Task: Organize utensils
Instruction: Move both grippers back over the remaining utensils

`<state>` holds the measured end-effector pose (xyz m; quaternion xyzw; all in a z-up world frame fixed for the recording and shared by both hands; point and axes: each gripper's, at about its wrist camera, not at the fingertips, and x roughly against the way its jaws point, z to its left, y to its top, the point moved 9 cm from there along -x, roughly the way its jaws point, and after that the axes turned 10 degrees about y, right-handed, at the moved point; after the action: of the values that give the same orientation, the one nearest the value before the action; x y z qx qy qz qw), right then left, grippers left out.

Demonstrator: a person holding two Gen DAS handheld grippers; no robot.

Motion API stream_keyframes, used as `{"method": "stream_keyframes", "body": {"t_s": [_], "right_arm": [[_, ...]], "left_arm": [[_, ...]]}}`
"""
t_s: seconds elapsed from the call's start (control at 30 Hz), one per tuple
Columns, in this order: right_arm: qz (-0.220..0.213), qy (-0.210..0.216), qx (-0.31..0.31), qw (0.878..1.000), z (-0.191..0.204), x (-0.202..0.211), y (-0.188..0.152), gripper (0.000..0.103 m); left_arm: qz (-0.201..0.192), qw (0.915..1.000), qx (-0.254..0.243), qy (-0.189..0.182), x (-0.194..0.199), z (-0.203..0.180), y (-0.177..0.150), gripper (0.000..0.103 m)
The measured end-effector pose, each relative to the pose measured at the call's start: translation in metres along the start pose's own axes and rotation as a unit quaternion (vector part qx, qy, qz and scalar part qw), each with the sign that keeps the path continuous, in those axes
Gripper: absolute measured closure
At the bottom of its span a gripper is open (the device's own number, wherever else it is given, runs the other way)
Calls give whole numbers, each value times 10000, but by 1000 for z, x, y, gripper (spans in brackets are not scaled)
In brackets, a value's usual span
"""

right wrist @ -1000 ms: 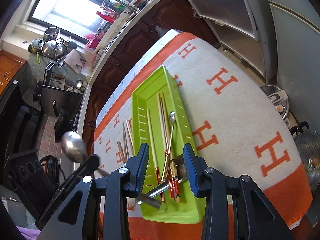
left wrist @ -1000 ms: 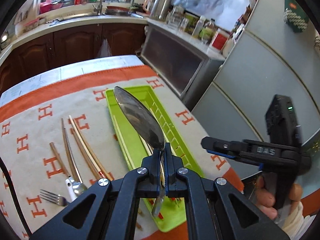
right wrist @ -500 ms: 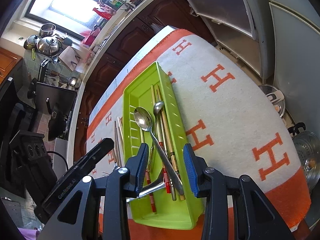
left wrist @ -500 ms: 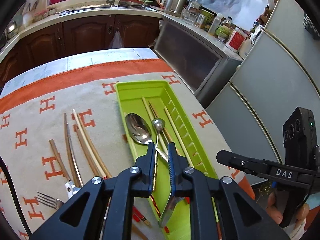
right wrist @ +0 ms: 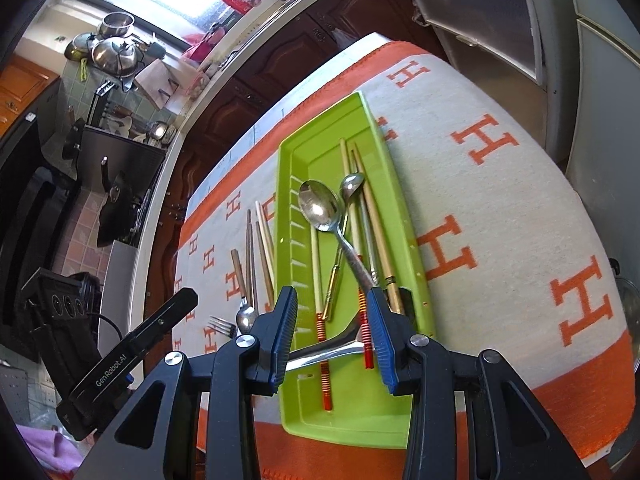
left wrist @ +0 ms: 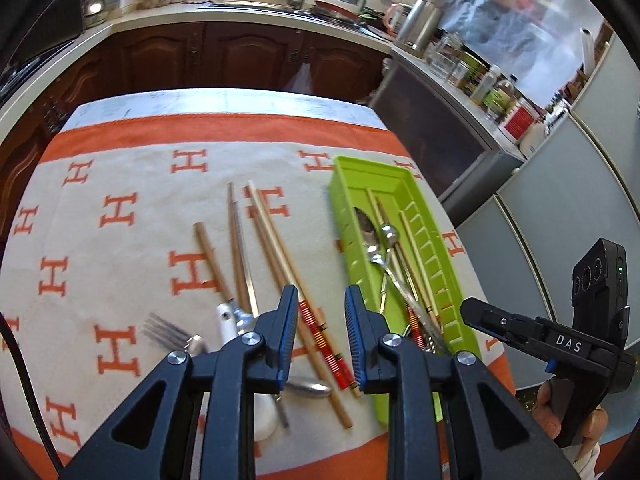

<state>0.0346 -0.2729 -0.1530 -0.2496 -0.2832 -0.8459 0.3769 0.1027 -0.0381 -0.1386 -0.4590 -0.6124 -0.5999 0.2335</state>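
The large steel spoon (right wrist: 320, 206), a second ago clamped upright in the left gripper (left wrist: 322, 336), now lies mid-frame in the lime-green plastic tray (right wrist: 416, 280), that gripper's jaws having just been opening and standing apart on nothing above the loose bamboo chopsticks (left wrist: 276, 236), probably next, while the right gripper (right wrist: 332, 336) hangs apart, empty.

Left gripper (left wrist: 322, 332): angled downward, jaws just been opening, nothing between them. Right gripper (right wrist: 332, 336): angled downward, jaws parted and empty (hand (left wrist: 568, 420) grips its handle).

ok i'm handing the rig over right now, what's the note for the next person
Left gripper: jaws have just been opening, nothing between them, over the cloth.
Right gripper: jaws open, empty, above the green tray.
Done: big spoon, small spoon and several chopsticks in the tray.
Left: loose chopsticks, fork and white-handled utensil on the cloth.
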Motion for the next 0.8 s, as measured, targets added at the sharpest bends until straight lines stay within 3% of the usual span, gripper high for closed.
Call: {"method": "stream_keyframes", "body": {"t_s": [0.47, 0.8], "right_arm": [[517, 123, 905, 9945, 67, -35, -40, 67], [1125, 189, 1731, 9783, 122, -81, -89, 67]], "left_arm": [[85, 9965, 715, 419, 17, 82, -38, 82], [193, 9952, 834, 474, 8, 107, -57, 82]]}}
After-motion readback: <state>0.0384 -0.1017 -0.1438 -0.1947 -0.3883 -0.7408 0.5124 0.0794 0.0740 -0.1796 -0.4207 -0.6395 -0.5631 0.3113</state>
